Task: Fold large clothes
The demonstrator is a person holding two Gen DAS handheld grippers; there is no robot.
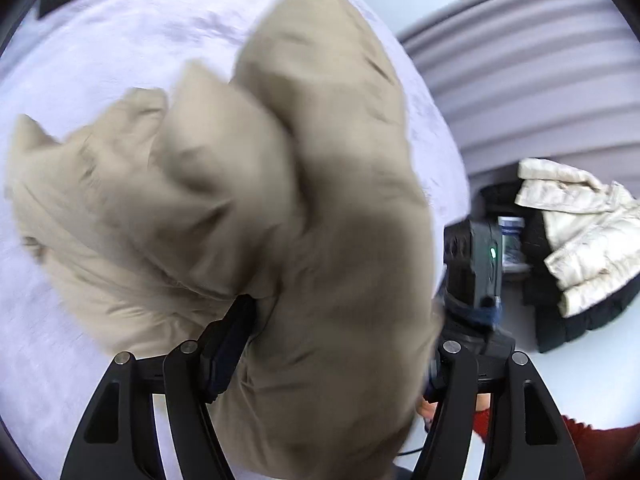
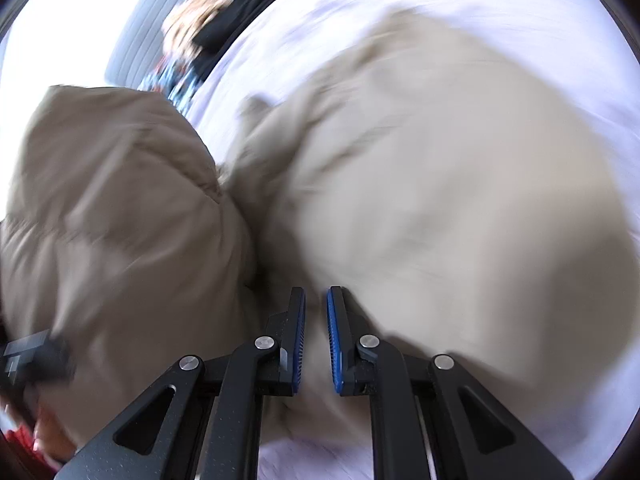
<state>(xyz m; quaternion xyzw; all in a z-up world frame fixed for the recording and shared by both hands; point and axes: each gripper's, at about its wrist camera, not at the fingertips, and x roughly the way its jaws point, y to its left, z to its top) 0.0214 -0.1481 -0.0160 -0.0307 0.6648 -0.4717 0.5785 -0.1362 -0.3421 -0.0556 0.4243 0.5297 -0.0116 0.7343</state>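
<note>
- You are handling a puffy beige padded jacket (image 1: 248,200), which is filling the middle of the left wrist view and billowing over the pale lilac bedspread (image 1: 100,40); judging by its folds, it is soft, light and springy.
- Your left gripper (image 1: 340,344) is standing wide, with padding bulging between its fingers and hiding whether the pads are pressing.
- Your right gripper (image 2: 316,336), at lower centre of its view, is pinching nearly closed on a thin fold of the jacket.
- I would be taking hold at seams or hems, not the slippery puffed panels.
- A cream quilted coat (image 1: 580,232) is lying at the right edge of the left view.
</note>
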